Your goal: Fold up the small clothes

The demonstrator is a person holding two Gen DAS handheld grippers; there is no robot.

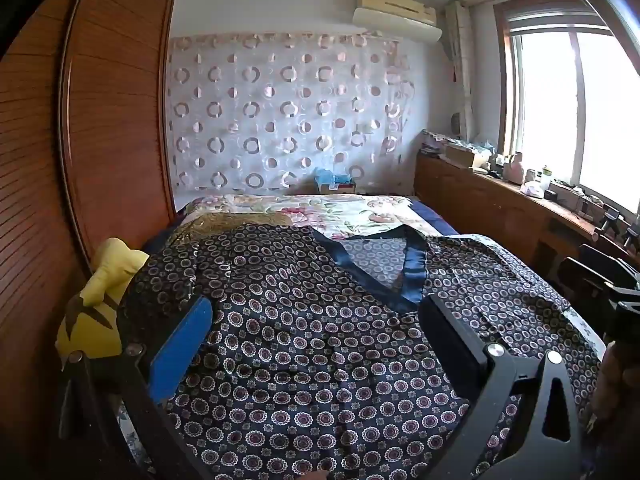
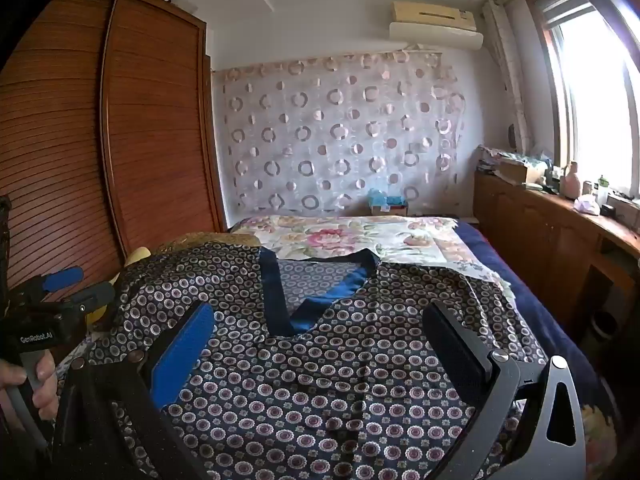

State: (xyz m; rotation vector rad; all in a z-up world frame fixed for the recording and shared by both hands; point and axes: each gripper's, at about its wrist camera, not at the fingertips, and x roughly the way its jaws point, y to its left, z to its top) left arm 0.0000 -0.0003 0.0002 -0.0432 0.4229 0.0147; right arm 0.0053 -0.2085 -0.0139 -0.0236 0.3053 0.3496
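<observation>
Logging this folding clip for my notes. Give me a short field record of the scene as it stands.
garment: dark patterned top with blue V-neck trim, spread flat, unfolded
surface: bed with floral sheet
left gripper: open, above the garment, holding nothing
right gripper: open, above the garment, holding nothing
beside bed: yellow plush toy, wooden wardrobe

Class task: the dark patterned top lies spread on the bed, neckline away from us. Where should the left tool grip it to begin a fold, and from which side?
Probably the patterned top's left edge beside the yellow toy, approached from the left: it lies flat there.
</observation>
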